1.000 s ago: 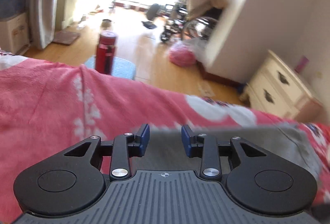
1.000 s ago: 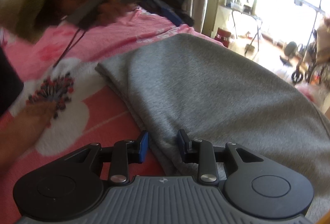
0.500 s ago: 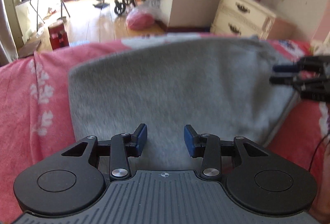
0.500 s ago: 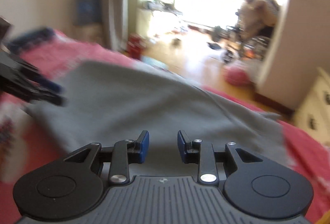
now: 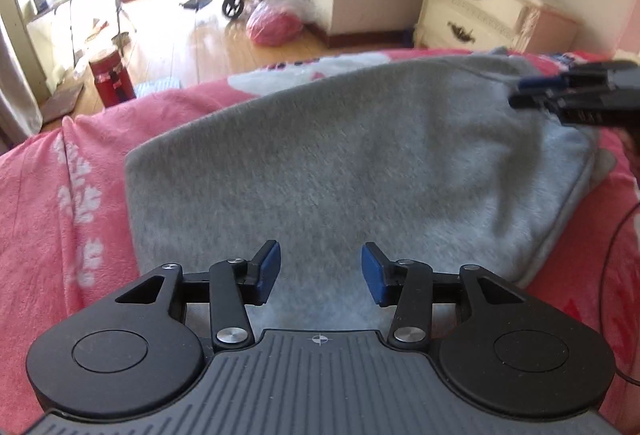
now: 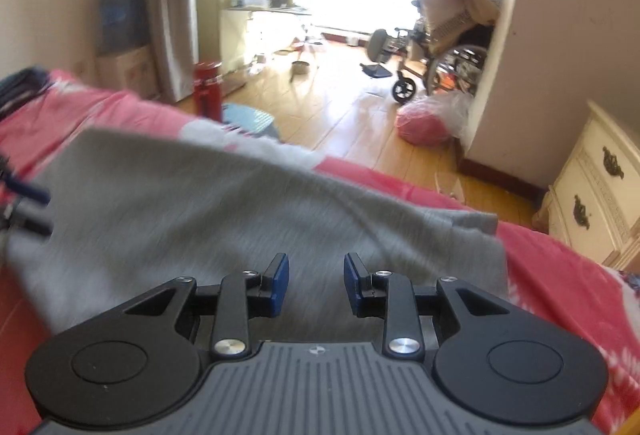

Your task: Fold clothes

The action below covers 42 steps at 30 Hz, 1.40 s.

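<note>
A folded grey garment (image 5: pixel 344 163) lies flat on a pink flowered blanket (image 5: pixel 52 195). My left gripper (image 5: pixel 320 271) hovers open over its near edge with nothing between the blue pads. In the left wrist view the right gripper (image 5: pixel 528 93) shows at the far right, over the garment's right end. From the right wrist, the grey garment (image 6: pixel 192 207) spreads ahead and my right gripper (image 6: pixel 316 281) stands open above it, holding nothing. The left gripper's fingertips (image 6: pixel 28 191) poke in at the left edge, blurred.
Beyond the bed is a wooden floor with a red bottle (image 5: pixel 112 77), a pink bag (image 5: pixel 274 27) and a wheelchair (image 6: pixel 440 63). A cream drawer chest (image 5: pixel 484 11) stands at the right by a wall corner. A dark cable (image 5: pixel 612 235) runs over the blanket.
Both grippers swung from the bed's sides to face across the grey garment toward the room. The right gripper shifted further along the garment's right end. Both stayed open.
</note>
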Motion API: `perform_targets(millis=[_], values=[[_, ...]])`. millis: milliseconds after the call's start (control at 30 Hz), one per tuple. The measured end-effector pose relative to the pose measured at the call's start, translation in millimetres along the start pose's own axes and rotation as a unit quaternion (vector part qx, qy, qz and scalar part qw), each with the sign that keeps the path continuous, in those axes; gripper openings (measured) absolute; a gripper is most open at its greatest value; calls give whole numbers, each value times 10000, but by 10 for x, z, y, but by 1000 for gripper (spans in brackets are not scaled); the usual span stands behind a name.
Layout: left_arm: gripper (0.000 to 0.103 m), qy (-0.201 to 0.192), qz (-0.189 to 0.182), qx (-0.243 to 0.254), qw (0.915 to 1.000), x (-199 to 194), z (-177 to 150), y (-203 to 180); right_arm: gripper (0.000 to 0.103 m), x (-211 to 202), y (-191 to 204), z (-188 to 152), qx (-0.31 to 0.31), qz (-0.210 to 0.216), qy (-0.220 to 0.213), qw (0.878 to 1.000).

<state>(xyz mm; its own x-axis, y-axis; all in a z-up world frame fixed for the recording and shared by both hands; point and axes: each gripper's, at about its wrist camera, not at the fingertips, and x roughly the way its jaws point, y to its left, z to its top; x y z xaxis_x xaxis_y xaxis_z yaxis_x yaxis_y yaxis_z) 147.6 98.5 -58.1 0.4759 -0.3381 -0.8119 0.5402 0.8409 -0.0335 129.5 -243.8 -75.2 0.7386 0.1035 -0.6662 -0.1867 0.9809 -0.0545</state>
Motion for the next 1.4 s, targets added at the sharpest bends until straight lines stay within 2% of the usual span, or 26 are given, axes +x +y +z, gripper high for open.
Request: perform_targets(millis=[67, 167, 433, 500, 600, 633, 733, 833, 1000, 1100, 1167, 1400], values=[[53, 177, 34, -65, 9998, 81, 48, -52, 32, 184, -121, 5, 251, -11, 164, 9996], [58, 359, 32, -195, 9992, 181, 57, -111, 31, 438, -296, -39, 595, 19, 436, 9973], [69, 593, 119, -403, 9974, 253, 94, -155, 31, 306, -315, 330, 674, 49, 294, 9973], [71, 662, 184, -418, 9968, 269, 118, -188, 32, 450, -344, 382, 663, -65, 339, 9972], [75, 749, 287, -427, 9959, 286, 135, -231, 31, 806, -481, 347, 1061, -162, 784, 9911], [76, 777, 327, -429, 9955, 292, 141, -247, 31, 825, -522, 343, 1205, -113, 748, 9898], [80, 863, 432, -435, 9944, 311, 161, -296, 32, 676, -512, 407, 1276, -187, 725, 9890], [86, 920, 483, -442, 9936, 329, 168, -347, 32, 405, -489, 413, 1415, 74, 733, 9872], [89, 963, 579, -465, 9926, 329, 165, -384, 32, 118, -338, 188, 1517, 628, 1173, 9794], [94, 990, 669, -512, 9915, 337, 164, -384, 32, 188, -195, -15, 1221, 541, 1399, 9811], [97, 1007, 730, -549, 9907, 342, 162, -384, 32, 259, -122, -153, 963, 422, 1405, 9845], [102, 1025, 973, -546, 9885, 369, 144, -422, 33, 255, -59, -168, 691, 403, 1278, 9886]])
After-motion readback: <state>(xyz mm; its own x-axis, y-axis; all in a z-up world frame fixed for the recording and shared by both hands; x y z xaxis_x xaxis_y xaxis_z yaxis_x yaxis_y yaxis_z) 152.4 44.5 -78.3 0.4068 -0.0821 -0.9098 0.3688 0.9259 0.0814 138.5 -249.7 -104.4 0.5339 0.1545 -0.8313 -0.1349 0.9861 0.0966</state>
